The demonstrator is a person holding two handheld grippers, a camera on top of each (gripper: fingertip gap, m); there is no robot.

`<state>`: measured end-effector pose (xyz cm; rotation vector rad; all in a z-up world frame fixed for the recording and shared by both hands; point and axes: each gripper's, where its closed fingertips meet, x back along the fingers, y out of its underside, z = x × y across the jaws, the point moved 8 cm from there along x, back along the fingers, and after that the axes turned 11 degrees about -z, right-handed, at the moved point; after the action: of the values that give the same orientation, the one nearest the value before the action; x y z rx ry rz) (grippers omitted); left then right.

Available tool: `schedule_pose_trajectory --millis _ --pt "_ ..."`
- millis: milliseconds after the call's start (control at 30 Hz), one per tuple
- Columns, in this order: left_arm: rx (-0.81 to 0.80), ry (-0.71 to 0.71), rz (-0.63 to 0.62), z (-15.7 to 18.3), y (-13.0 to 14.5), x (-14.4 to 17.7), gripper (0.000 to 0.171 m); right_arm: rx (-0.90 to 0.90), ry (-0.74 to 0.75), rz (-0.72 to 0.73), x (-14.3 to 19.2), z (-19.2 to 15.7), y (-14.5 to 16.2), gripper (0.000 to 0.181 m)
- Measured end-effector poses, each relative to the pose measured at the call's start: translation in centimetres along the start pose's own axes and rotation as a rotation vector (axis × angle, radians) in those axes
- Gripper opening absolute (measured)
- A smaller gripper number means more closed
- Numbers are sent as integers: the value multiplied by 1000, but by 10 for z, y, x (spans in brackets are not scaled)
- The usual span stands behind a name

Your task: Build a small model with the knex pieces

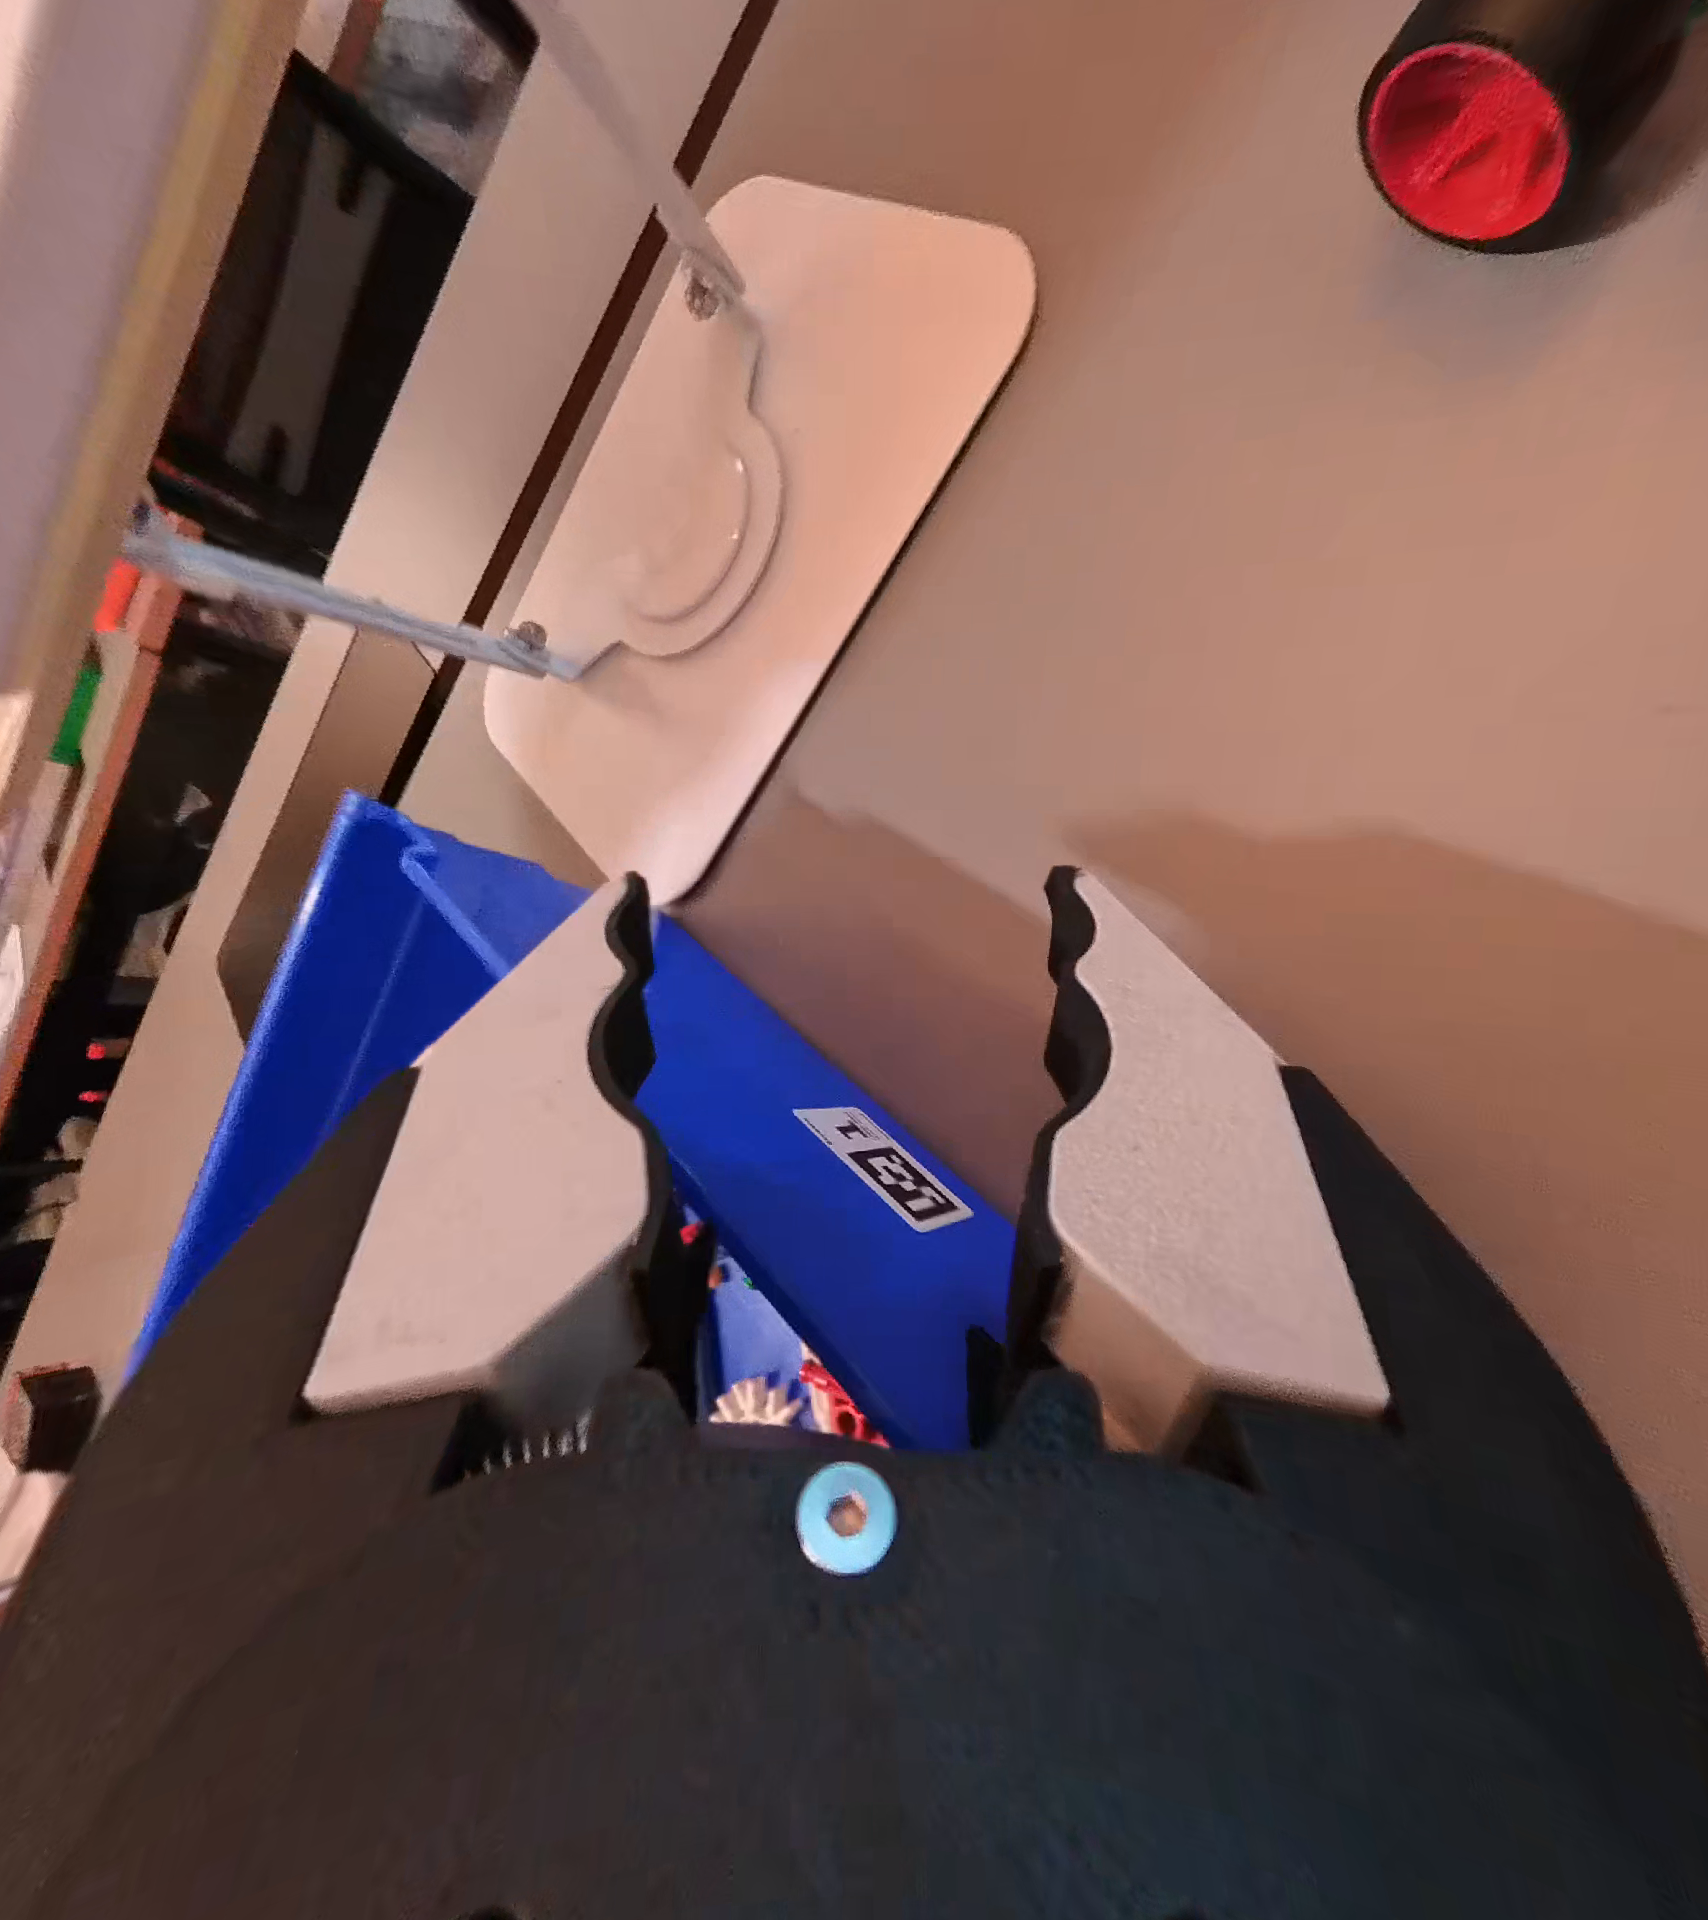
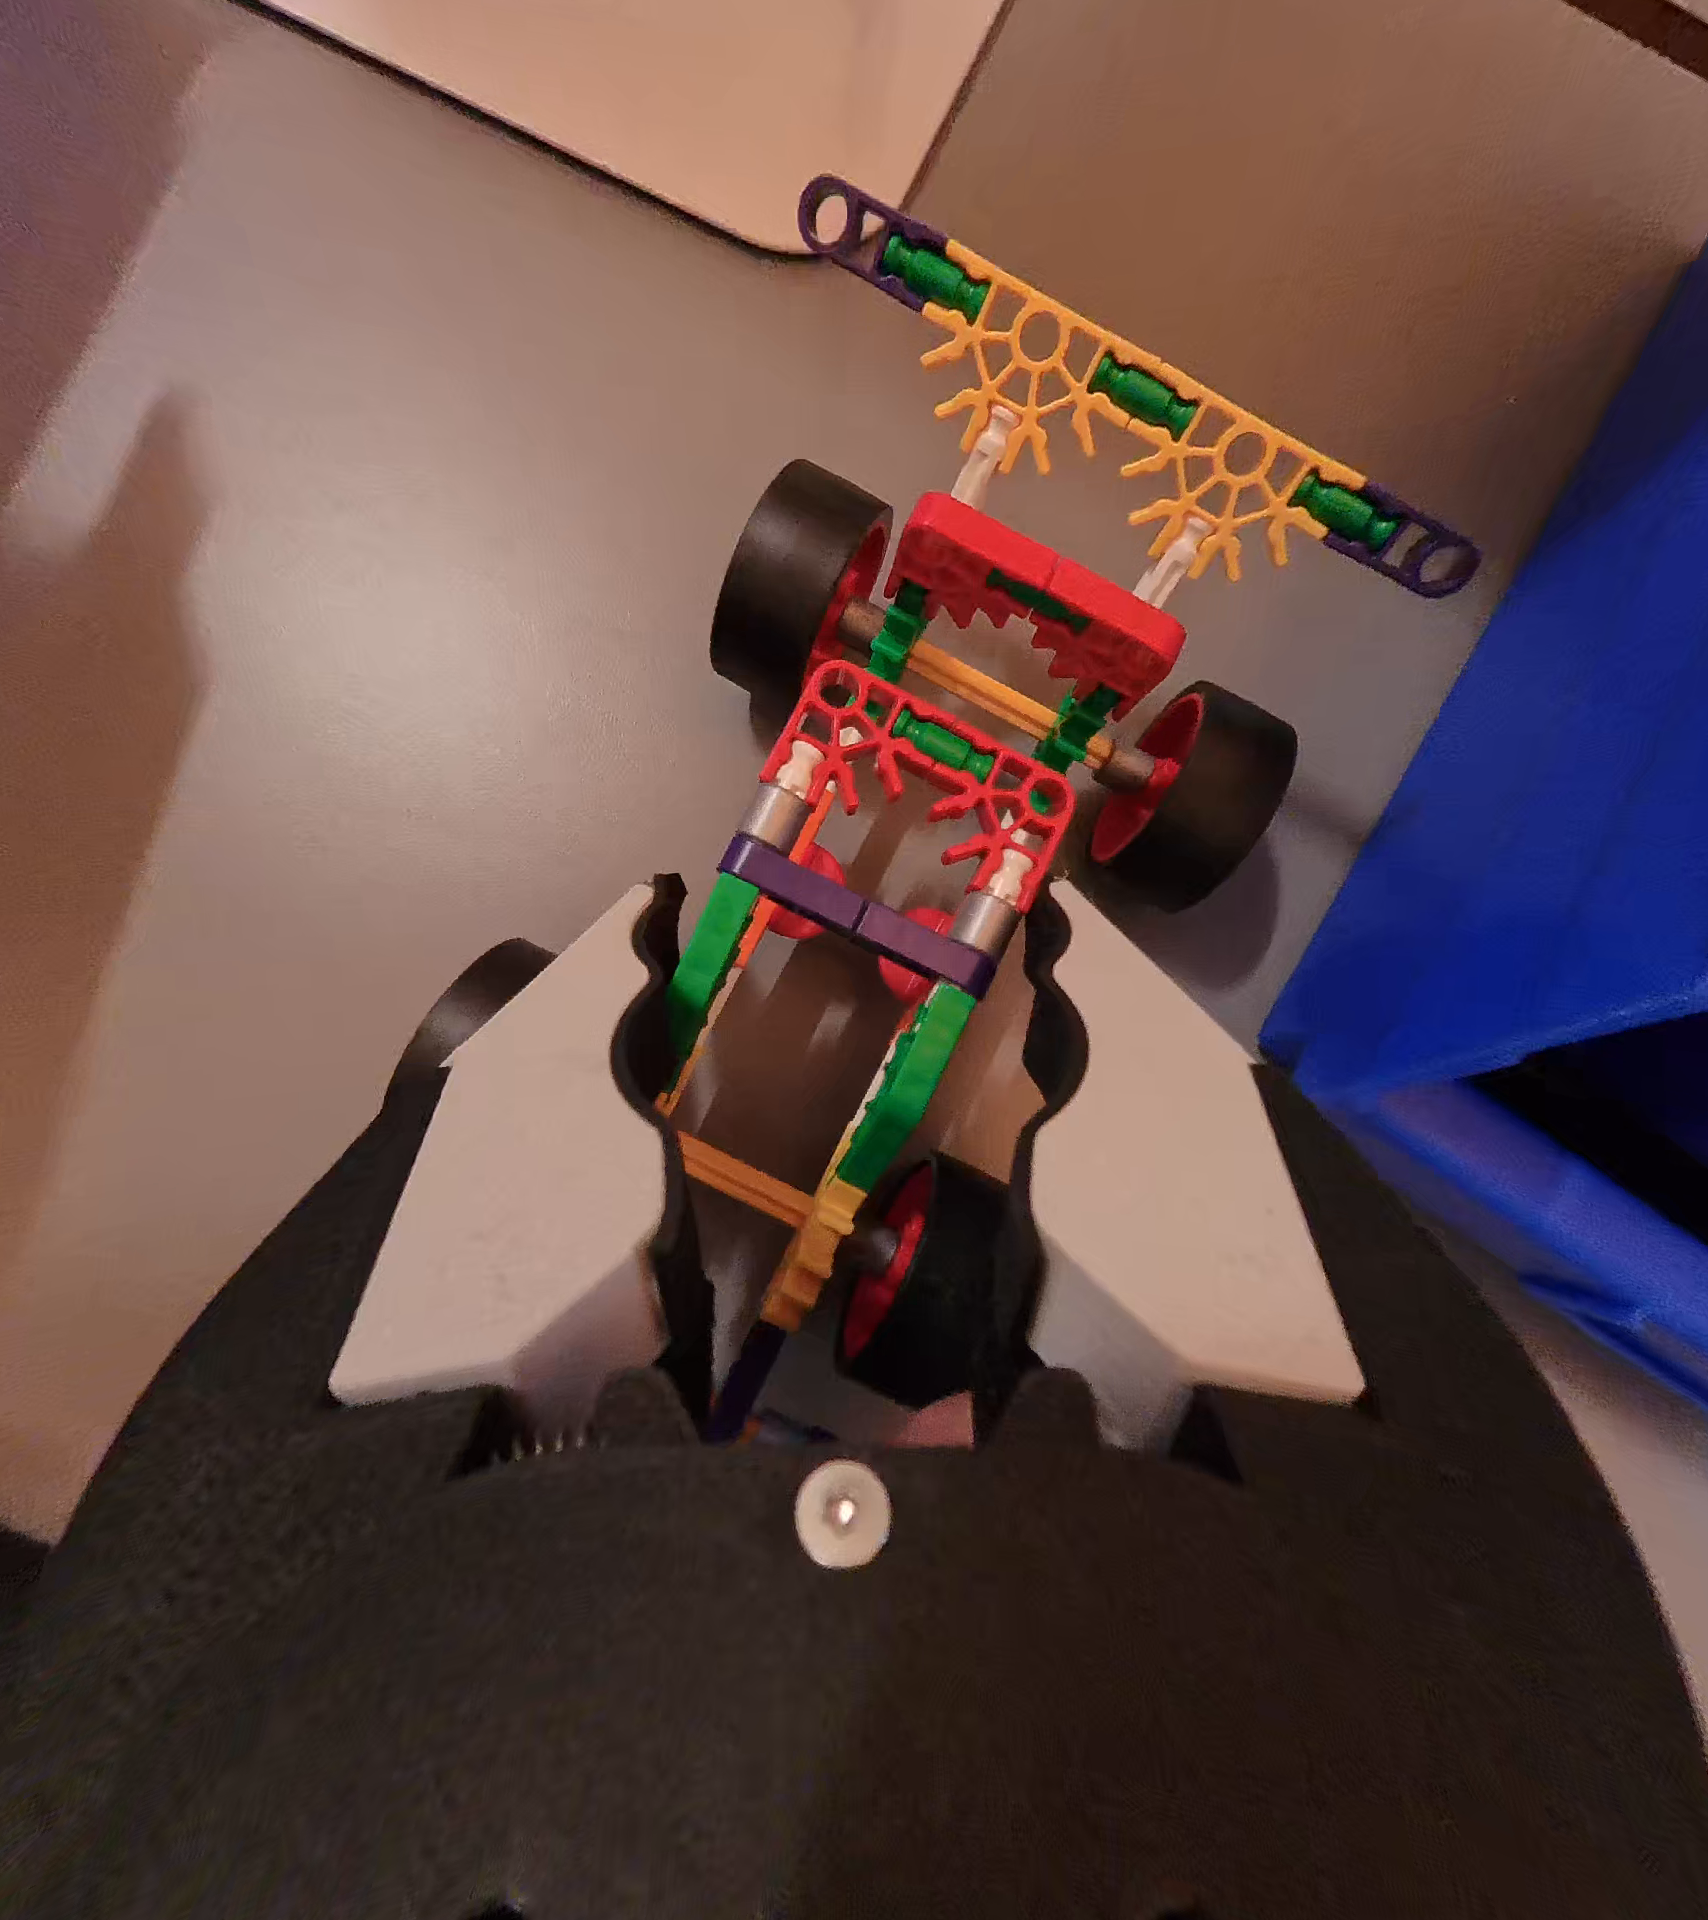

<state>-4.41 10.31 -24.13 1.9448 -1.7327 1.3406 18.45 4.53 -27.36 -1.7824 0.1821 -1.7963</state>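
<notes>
Holding: my right gripper (image 2: 855,904) has its jaws closed around the nose end of a toy car (image 2: 943,748) built from plastic rods and connectors; the green side rails sit between the fingers (image 2: 538,1143).
Car detail: two black rear wheels (image 2: 793,577) rest on the grey table (image 2: 362,623); a yellow, green and purple wing (image 2: 1130,379) sits at the far end; one small front wheel (image 2: 933,1268) lies between the jaws, close to the gripper body.
Right side: blue bin (image 2: 1577,748), just beside the car's rear wheel.
Far left: corner of a pale board (image 2: 704,104).
Left gripper (image 1: 845,899): jaws spread apart, gripping nothing, hanging over the blue bin (image 1: 777,1091).
Bin contents: small coloured pieces, partly hidden.
Beyond the bin: pale flat base plate (image 1: 829,499) carrying a clear bracket (image 1: 715,520).
Far right: black wheel with red hub (image 1: 1484,135).
</notes>
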Motion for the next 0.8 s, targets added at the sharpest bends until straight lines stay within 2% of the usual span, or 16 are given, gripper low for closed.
schedule_pose_trajectory --millis 100,267,433,467,500,533,600,700,800 --pt "49 -13 -6 -11 8 -4 64 33 -18 18 -1 -7 -4 65" --pt "20 -26 -25 -25 25 -6 56 141 -69 50 -2 -25 -13 63" --pt "-16 -37 -69 -45 48 -10 57 268 -119 88 3 -46 -22 60" --pt "-7 -82 -71 -51 50 -7 59 290 -130 98 5 -49 -23 60" --pt "-15 -140 -54 -57 48 -1 70 307 -145 109 6 -51 -25 60" --pt "-23 -178 -18 -60 44 8 72 313 -163 123 9 -52 -26 60" --pt "-11 -164 112 -52 26 32 74 316 -234 166 12 -53 -28 59" --pt "-24 -69 327 -18 -6 60 77 267 -343 216 16 -47 -27 57" --pt "-82 -6 397 22 -27 56 85 237 -415 265 17 -41 -24 57"
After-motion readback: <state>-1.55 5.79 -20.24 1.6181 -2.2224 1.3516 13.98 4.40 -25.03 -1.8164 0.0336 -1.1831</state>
